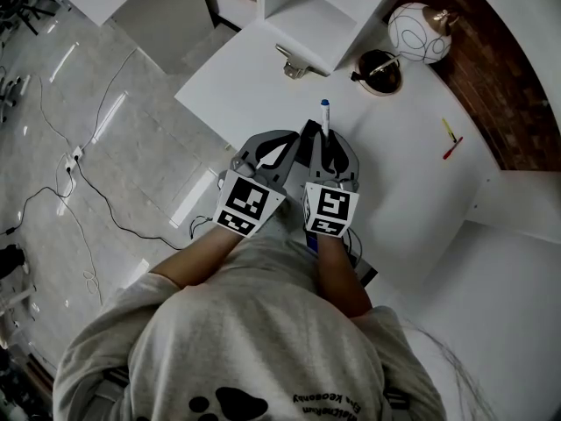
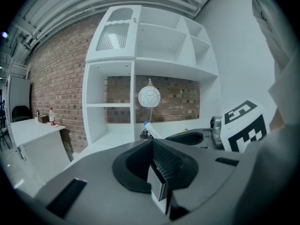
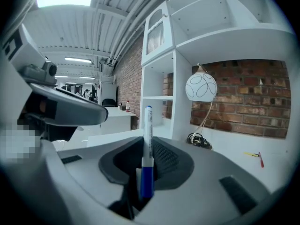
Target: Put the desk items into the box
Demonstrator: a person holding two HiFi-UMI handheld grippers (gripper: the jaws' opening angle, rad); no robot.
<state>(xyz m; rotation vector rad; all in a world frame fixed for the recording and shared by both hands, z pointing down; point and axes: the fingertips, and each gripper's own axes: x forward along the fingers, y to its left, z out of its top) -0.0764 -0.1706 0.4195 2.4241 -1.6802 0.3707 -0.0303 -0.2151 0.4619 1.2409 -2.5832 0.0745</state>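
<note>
Both grippers are held side by side above the near part of the white desk [image 1: 394, 156]. My right gripper [image 1: 325, 145] [image 3: 146, 175] is shut on a white marker pen [image 1: 324, 117] [image 3: 148, 144] with blue ends, which sticks out forward beyond the fingertips. The pen's tip also shows in the left gripper view [image 2: 150, 128]. My left gripper [image 1: 279, 153] [image 2: 159, 175] sits just left of it, jaws together with nothing between them. A metal binder clip [image 1: 295, 63] lies farther back on the desk. A yellow pen and a red pen [image 1: 450, 139] lie at the right.
A white globe lamp [image 1: 419, 32] [image 3: 201, 87] and its coiled black cable [image 1: 379, 70] stand at the back right by the brick wall. A white shelf unit [image 1: 307, 7] [image 2: 150, 69] rises behind the desk. Cables trail over the floor [image 1: 79, 174] at the left.
</note>
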